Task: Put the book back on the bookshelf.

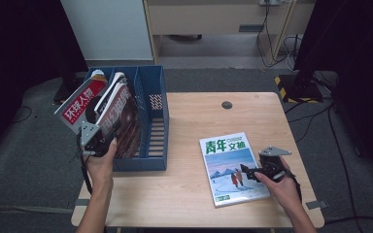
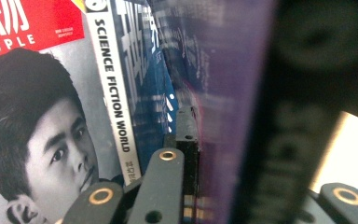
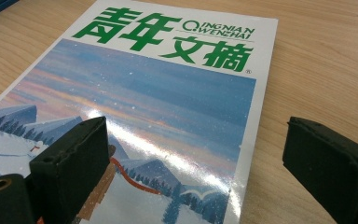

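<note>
Left claw clamped on dark magazine in blue file rack, cover blurred. Right claw apart over green-titled magazine, near surface right edge.

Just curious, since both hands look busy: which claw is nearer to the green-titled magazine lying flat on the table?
Right. The right claw hangs open at the magazine's right edge; the left claw is over at the blue file rack.

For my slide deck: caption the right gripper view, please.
Open right gripper straddling the right edge of a glossy green-titled snow-scene magazine lying flat on the light wooden table.
</note>
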Motion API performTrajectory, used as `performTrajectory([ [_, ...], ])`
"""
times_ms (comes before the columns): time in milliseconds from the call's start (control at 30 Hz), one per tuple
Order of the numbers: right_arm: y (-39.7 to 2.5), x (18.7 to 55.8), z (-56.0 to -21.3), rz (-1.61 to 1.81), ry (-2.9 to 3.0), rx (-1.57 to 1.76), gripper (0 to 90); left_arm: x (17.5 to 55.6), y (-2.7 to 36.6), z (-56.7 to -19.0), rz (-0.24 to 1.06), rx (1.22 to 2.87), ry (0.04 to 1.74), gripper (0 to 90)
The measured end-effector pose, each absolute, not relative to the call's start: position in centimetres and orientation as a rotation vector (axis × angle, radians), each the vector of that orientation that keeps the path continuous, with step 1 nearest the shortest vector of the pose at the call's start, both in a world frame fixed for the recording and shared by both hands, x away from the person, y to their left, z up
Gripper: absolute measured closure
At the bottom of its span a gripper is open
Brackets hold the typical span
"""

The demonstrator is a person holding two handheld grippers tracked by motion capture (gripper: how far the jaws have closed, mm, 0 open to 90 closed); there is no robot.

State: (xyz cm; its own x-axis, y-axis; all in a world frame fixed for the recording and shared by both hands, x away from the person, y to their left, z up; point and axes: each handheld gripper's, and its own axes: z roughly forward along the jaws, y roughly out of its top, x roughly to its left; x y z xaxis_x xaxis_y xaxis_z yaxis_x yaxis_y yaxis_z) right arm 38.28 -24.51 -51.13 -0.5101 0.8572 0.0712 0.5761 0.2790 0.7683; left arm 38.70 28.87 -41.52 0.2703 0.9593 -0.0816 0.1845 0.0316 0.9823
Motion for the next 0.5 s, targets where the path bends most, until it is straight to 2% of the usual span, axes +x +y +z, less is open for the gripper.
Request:
performTrajectory([
  [500, -24.5, 38.3, -51.3, 1.084, 2.203, 1.300, 7.6, 39.7, 27.8, -39.7, 0.906, 1.365, 1.138, 83.9],
])
